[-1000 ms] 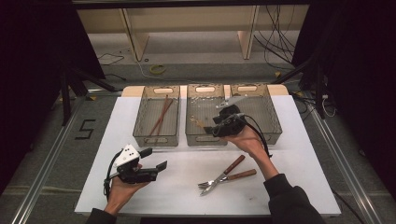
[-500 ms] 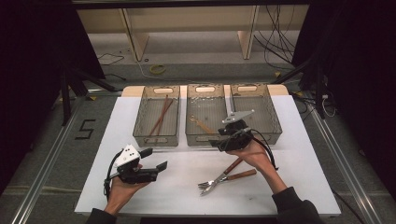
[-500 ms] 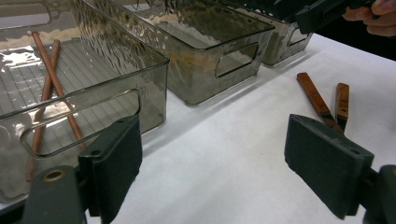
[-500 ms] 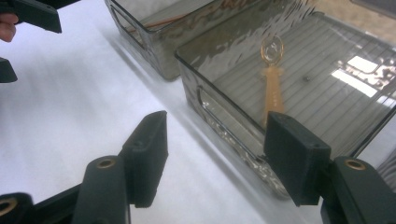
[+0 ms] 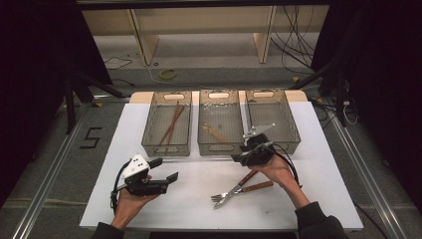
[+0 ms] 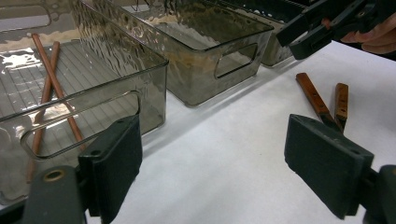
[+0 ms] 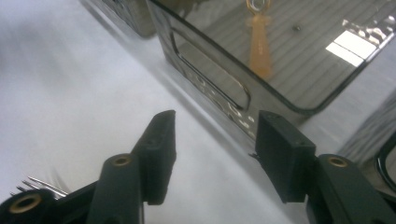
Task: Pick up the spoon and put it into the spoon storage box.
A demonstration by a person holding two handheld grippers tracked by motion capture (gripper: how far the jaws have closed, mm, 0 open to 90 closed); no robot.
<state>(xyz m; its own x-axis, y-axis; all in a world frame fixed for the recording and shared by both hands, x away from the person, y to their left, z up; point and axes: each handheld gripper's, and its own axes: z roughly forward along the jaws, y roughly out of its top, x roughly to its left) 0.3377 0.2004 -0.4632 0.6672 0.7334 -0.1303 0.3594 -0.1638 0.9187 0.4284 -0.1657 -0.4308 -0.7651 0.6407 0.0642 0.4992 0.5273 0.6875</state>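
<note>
The right hand (image 5: 278, 172) covers the top of the two wooden handles (image 5: 251, 183) on the table (image 5: 99, 149); whether the steel ends are both forks is hard to tell, though tines (image 7: 35, 185) poke in, blurred, at the edge of the right gripper view. The right gripper (image 5: 249, 155) hovers over those handles, just before the middle bin (image 5: 221, 147), jaws apart and empty. That bin holds a pale utensil (image 5: 215, 132). The left gripper (image 5: 161, 180) sits well apart to the left, jaws wide and empty, near the left bin (image 5: 166, 148) with chopsticks (image 5: 170, 127). The right bin (image 5: 291, 134) stands beside.
</note>
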